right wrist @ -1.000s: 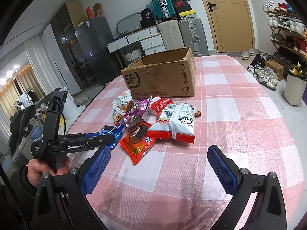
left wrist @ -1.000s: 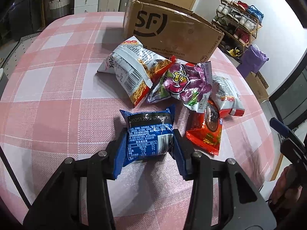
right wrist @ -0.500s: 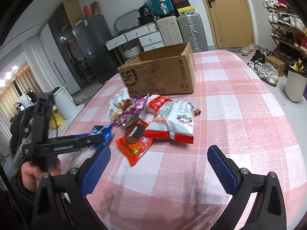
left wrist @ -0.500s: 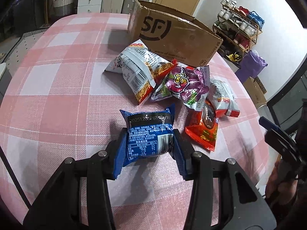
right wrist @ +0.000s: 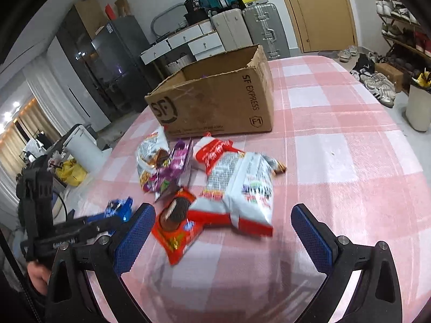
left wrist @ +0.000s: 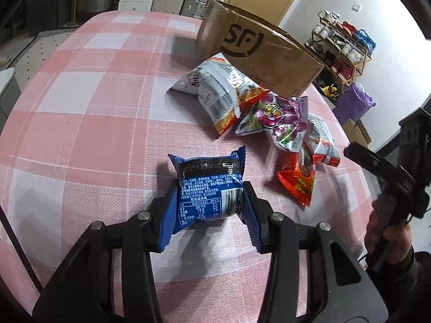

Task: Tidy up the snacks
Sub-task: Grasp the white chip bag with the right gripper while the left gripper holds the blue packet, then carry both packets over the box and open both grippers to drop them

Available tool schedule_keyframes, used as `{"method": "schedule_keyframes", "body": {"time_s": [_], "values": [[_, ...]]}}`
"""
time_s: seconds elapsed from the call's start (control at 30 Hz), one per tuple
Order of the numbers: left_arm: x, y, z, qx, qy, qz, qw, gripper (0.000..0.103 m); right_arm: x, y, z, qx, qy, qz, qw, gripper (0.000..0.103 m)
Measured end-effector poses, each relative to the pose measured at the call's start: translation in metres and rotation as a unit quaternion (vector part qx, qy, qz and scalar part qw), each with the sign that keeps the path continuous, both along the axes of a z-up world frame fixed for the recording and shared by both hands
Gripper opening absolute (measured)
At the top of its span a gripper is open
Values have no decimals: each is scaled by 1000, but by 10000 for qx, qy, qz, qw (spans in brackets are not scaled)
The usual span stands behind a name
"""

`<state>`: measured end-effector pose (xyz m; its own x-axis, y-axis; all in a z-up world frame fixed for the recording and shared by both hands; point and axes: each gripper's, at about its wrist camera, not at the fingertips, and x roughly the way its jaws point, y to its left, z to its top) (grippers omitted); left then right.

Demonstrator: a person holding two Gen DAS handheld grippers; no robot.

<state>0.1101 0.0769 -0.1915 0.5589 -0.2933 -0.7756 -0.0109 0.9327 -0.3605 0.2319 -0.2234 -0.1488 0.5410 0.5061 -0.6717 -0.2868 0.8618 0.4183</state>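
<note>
My left gripper [left wrist: 208,202] is shut on a blue snack packet [left wrist: 208,185], held just above the pink checked tablecloth [left wrist: 80,113]. Beyond it lie a white and orange bag [left wrist: 218,91], a purple bag [left wrist: 274,118], a red cookie packet [left wrist: 299,177] and a white and red bag [left wrist: 320,140]. An open SF cardboard box [right wrist: 215,102] stands behind them. My right gripper [right wrist: 221,226] is open, its fingers straddling the red cookie packet [right wrist: 175,220] and the near end of the white and red bag [right wrist: 242,185]. The left gripper [right wrist: 80,231] and blue packet [right wrist: 118,207] show at left.
The table edge curves close on the near side in both views. A shoe rack [left wrist: 342,51] and a purple bag [left wrist: 355,102] stand beyond the table on the right. Suitcases [right wrist: 258,29], drawers and a door line the far wall. A hand [left wrist: 385,237] holds the right gripper.
My right gripper has moved forward and down toward the snack pile, which now sits between its fingers. My left gripper has shifted sideways with the blue packet still held.
</note>
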Motion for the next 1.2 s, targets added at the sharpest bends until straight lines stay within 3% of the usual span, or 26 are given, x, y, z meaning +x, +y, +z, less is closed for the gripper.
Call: {"method": "schedule_keyframes", "body": {"time_s": [0.3, 0.37, 0.47, 0.77, 0.9, 0.97, 1.03, 1.2], "values": [[-3, 13, -2, -86, -44, 136, 9999, 42, 39, 18, -19, -519, 275, -172, 9981, 102], [-3, 14, -4, -96, -49, 157, 9998, 42, 43, 22, -23, -626, 310, -179, 9974, 91], [-5, 14, -2, -22, -61, 160, 9999, 42, 50, 26, -28, -690, 404, -149, 9967, 82], [-7, 5, 4, 266, -165, 128, 9994, 42, 59, 39, -33, -1052, 549, -33, 9929, 78], [-10, 1, 9, 330, -216, 102, 9992, 42, 61, 36, -33, -990, 573, -42, 9934, 74], [-12, 0, 12, 369, -244, 95, 9990, 42, 61, 31, -32, -918, 570, -120, 9941, 61], [-13, -1, 14, 395, -276, 114, 9988, 42, 62, 22, -33, -712, 598, -190, 9955, 55], [-17, -4, 20, 469, -344, 97, 9983, 42, 55, 10, -32, -427, 561, -230, 9972, 53]]}}
